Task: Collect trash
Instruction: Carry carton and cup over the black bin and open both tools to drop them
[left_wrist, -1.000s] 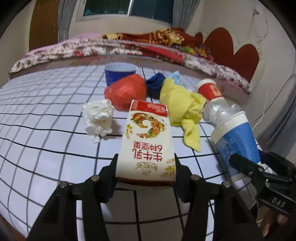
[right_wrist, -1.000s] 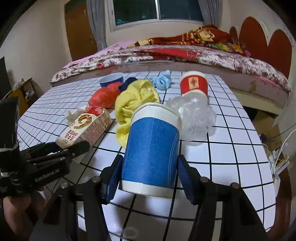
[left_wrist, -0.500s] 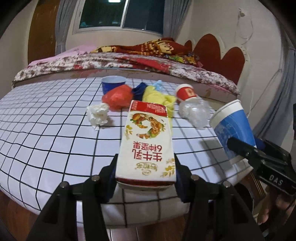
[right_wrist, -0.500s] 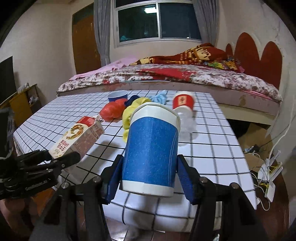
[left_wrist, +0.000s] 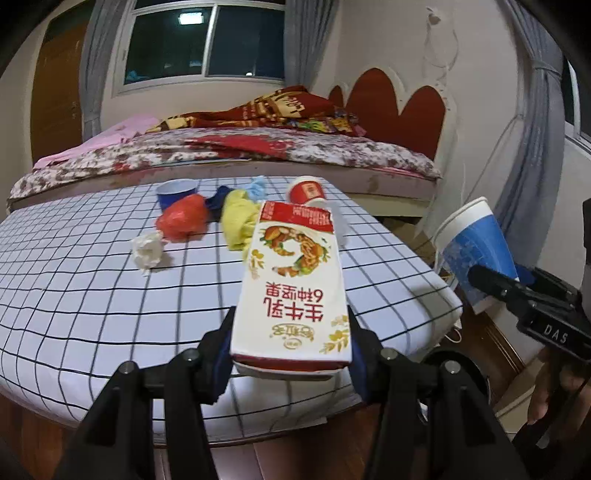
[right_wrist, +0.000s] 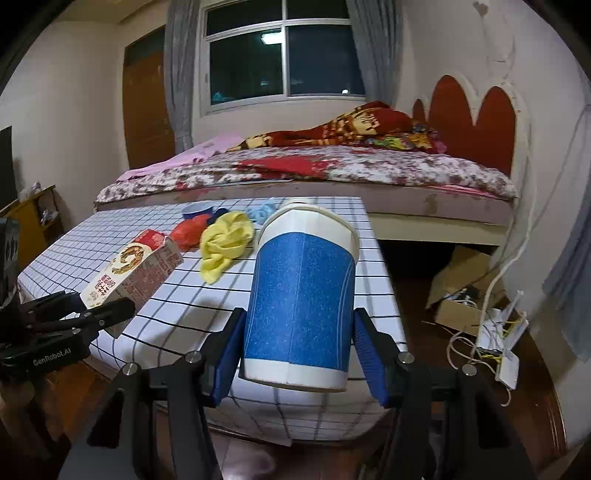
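Left tool (left_wrist: 291, 343) clamps a glossy white-and-red carton (left_wrist: 295, 280) (printed "6种坚果" and "生牛乳", read upside down) above the checked counter (left_wrist: 92, 295). Right tool (right_wrist: 295, 350) squeezes a speckled blue paper cup (right_wrist: 301, 295), white-rimmed, off the counter's edge. Crumpled tissue (left_wrist: 147, 251) stays back there.

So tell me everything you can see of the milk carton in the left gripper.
The milk carton is a white paperboard box with red bands at both ends, a picture of nuts and grains, and red Chinese lettering that reads upside down in the left wrist view. It looks intact. The left gripper clamps its near end from both sides, holding it lengthwise and clear of the checked table.
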